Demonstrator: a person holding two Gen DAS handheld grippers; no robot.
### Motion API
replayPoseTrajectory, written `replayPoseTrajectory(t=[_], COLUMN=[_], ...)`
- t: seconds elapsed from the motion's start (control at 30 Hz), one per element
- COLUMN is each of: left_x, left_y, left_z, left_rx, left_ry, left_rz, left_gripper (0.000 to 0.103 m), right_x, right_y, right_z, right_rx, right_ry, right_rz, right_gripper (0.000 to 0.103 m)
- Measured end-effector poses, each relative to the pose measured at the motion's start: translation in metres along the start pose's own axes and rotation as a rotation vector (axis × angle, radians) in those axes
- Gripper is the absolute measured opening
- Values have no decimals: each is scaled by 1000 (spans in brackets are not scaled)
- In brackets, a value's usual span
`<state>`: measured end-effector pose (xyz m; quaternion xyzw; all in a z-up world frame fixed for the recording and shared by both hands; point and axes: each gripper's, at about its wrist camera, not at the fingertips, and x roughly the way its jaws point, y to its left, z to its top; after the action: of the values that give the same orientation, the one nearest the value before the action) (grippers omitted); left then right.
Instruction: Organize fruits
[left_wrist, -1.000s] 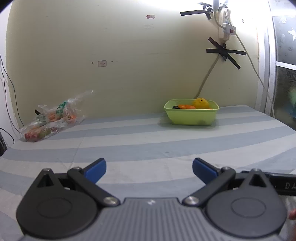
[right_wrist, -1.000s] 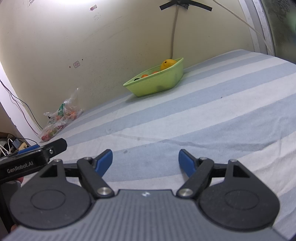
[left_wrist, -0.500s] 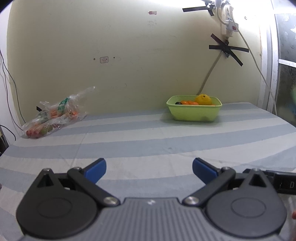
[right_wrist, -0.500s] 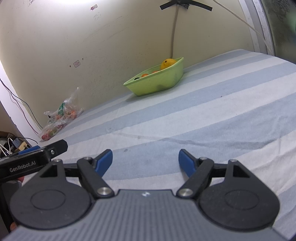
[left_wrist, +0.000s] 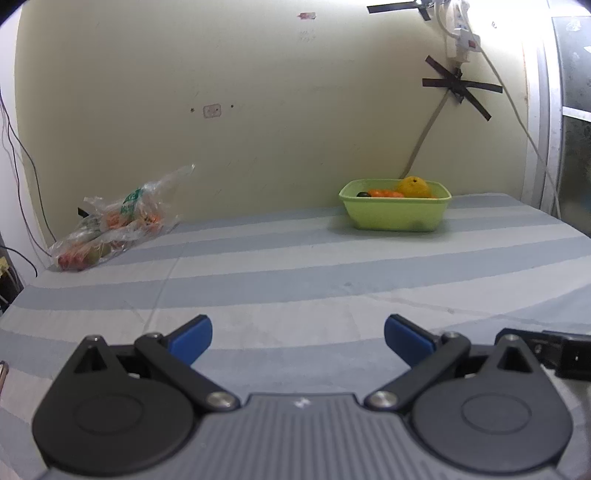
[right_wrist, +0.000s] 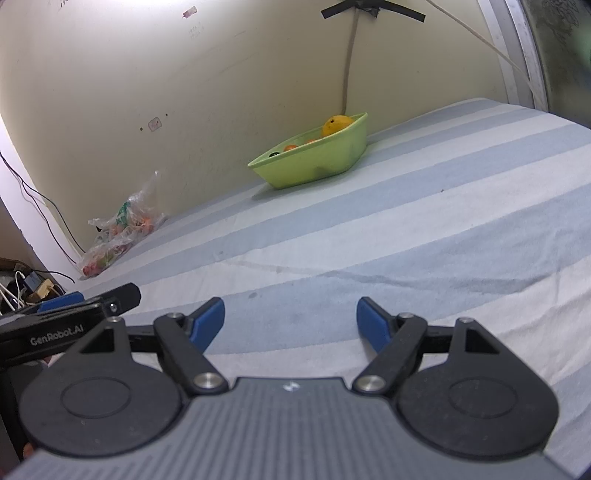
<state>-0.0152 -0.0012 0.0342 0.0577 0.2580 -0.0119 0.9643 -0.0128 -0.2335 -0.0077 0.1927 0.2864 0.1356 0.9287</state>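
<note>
The green tub (left_wrist: 395, 216) of fruit sits at about one o'clock from my left gripper, far across the striped sheet (left_wrist: 295, 266) and close against the yellow wall (left_wrist: 258, 110). Inside it a large yellow fruit (left_wrist: 414, 187) stands tallest at the right end, with small orange fruits (left_wrist: 384, 193) beside it and something small and dark (left_wrist: 364, 194) at the left end. From my right gripper the same tub (right_wrist: 314, 162) lies at about twelve o'clock, tilted in the view, with the yellow fruit (right_wrist: 335, 124) at its far end.

A clear plastic bag (left_wrist: 110, 229) holding more fruit, orange, red and greenish, lies at about ten o'clock from my left side, well apart from the tub and near the wall at the sheet's far left corner. My right camera has that bag (right_wrist: 118, 232) at about ten o'clock too.

My left gripper (left_wrist: 297, 334) has its blue pads spread wide with only bare sheet between them; it holds nothing. My right gripper (right_wrist: 290, 322) is likewise wide open and empty above the sheet. Each shows in the other's view: the right one's black edge (left_wrist: 546, 350) at three o'clock, the left one (right_wrist: 66, 317) at nine o'clock.

On the wall above the tub, black tape (left_wrist: 461, 86) crosses over a cable (left_wrist: 424, 136) that runs down behind it.
</note>
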Motion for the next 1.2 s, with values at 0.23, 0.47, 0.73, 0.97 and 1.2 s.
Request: replayPoseTrajectory(t=[0.23, 0.47, 0.73, 0.97, 1.2], left_x=[3, 5, 7, 9, 9], left_y=[3, 3, 1, 1, 0], left_z=[-1, -1, -2, -2, -3], left_rx=[-8, 0, 9, 5, 17], left_ry=[24, 40, 55, 70, 70], left_rz=[19, 42, 43, 28, 29], left_gripper=[103, 103, 103, 103, 103], right_x=[-2, -3, -4, -5, -4], right_y=[1, 2, 2, 3, 3], right_z=[-1, -1, -1, -1, -1], right_rx=[-3, -6, -6, -6, -5], right_ry=[0, 0, -1, -1, 0], right_rz=[1, 3, 4, 2, 2], right_gripper=[80, 80, 80, 80, 80])
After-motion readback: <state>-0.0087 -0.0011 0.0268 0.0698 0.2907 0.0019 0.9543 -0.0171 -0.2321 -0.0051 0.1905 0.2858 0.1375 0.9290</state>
